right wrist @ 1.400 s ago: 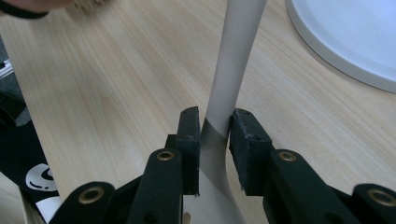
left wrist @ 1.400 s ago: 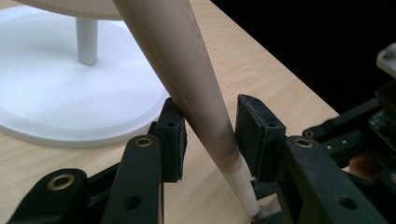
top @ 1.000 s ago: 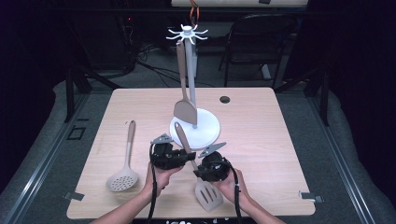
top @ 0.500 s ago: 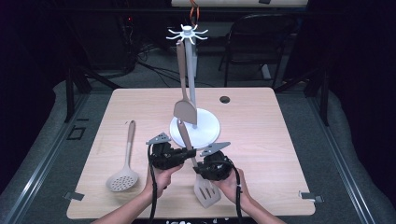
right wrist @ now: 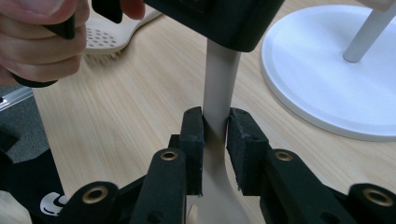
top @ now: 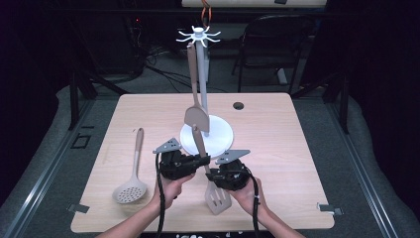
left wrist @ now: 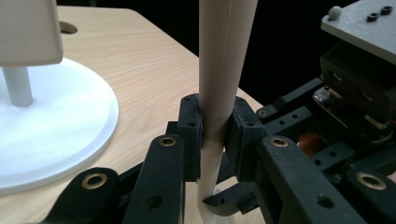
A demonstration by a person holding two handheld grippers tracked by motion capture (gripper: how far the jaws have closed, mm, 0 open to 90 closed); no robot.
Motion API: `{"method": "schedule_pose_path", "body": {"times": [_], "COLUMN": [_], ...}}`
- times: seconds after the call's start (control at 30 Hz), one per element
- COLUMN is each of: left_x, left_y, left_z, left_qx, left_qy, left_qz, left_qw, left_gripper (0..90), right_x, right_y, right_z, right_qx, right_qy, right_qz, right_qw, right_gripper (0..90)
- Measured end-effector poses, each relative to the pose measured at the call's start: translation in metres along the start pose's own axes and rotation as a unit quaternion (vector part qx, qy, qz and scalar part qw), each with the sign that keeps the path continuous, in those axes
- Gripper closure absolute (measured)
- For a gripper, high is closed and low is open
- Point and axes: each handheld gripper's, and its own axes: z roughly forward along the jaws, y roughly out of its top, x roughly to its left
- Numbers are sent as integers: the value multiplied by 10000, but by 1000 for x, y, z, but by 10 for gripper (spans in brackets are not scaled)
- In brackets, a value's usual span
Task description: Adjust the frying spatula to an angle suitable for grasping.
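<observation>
In the high view, both hand-held grippers grip one slotted spatula (top: 209, 171) above the near middle of the surface (top: 297, 148). The left hand-held gripper (top: 202, 159) clamps its beige handle just in front of the white round base of the utensil stand (top: 218, 141); its jaws have just been closing, with the handle between them. The right hand-held gripper (top: 214, 174) pinches the same handle lower down, near the slotted blade, which points at the near edge. A second spatula (top: 195, 106) hangs from the stand's top hooks. A skimmer spoon (top: 132, 173) lies near the left edge.

In the left gripper view, the pads (left wrist: 192, 135) press the spatula handle (left wrist: 223, 65) from both sides, nearly closed.

In the right gripper view, the right hand-held gripper (right wrist: 215, 140) squeezes the handle's thin neck (right wrist: 218, 93), jaws almost closed; the stand's base (right wrist: 327, 70) sits at the upper right.
</observation>
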Motion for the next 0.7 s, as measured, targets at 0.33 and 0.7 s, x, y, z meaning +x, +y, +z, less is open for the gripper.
{"method": "schedule_pose_path", "body": {"times": [0.33, 0.7], "left_x": [2, 4], "left_y": [3, 13], "left_z": [-2, -7], "left_qx": [-39, -100], "left_qy": [-64, 142], "left_qz": [70, 422], "left_qw": [9999, 9990], "left_gripper": [772, 773], "right_x": [-10, -37], "right_y": [-4, -11], "right_z": [-20, -32], "right_qx": [-137, 82], "right_qy": [-28, -269], "right_qz": [62, 291], "right_qw": [9999, 9992], "right_gripper": [686, 430]}}
